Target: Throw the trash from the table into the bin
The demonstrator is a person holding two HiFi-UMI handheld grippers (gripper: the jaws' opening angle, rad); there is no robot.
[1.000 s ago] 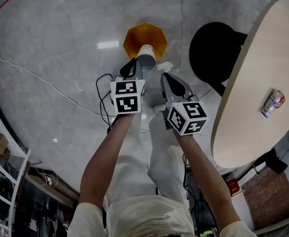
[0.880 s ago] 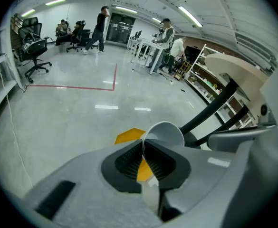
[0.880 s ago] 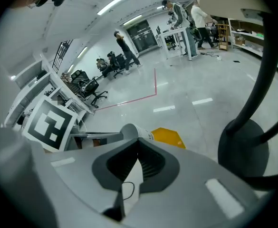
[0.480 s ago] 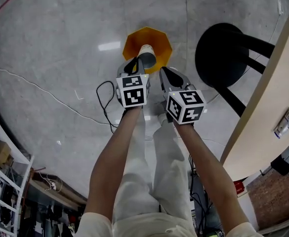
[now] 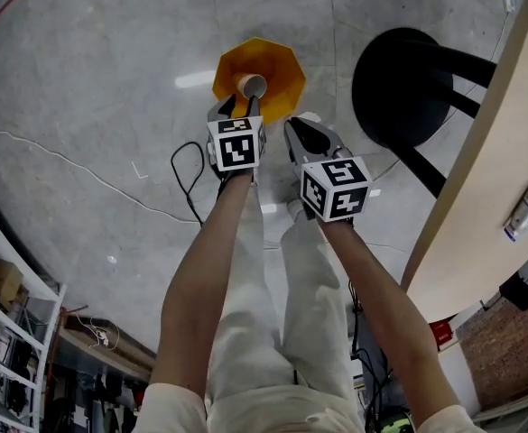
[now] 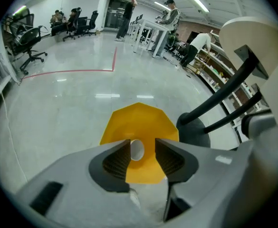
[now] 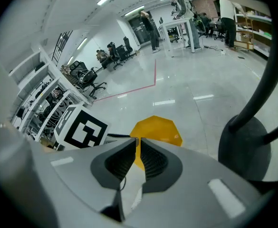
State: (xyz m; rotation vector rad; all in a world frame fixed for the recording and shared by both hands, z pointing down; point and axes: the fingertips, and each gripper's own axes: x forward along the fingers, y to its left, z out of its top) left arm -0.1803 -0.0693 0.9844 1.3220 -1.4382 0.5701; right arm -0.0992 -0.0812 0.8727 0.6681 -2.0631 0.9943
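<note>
A yellow bin (image 5: 273,66) stands on the floor ahead of my feet. My left gripper (image 5: 235,108) hangs just above its near rim; its jaws have just been opening and stand open. A white paper cup (image 5: 251,86) sits free beyond the tips, over the bin's mouth. In the left gripper view the cup (image 6: 137,149) shows through the gap against the bin (image 6: 139,122), touching neither pad. My right gripper (image 5: 298,132) hovers beside the bin's right edge. Its jaws have just been opening to a thin slit with nothing between them; the bin (image 7: 156,128) shows through.
A black round stool (image 5: 403,84) stands right of the bin. The pale table's edge (image 5: 480,197) runs down the right side, with a crumpled wrapper (image 5: 525,210) on it. A black cable (image 5: 187,179) loops on the floor at left; shelving (image 5: 11,332) fills the lower left.
Both grippers came down toward the bin. The left jaws opened and the cup, gripped a second ago, now sits loose over the bin's mouth.
</note>
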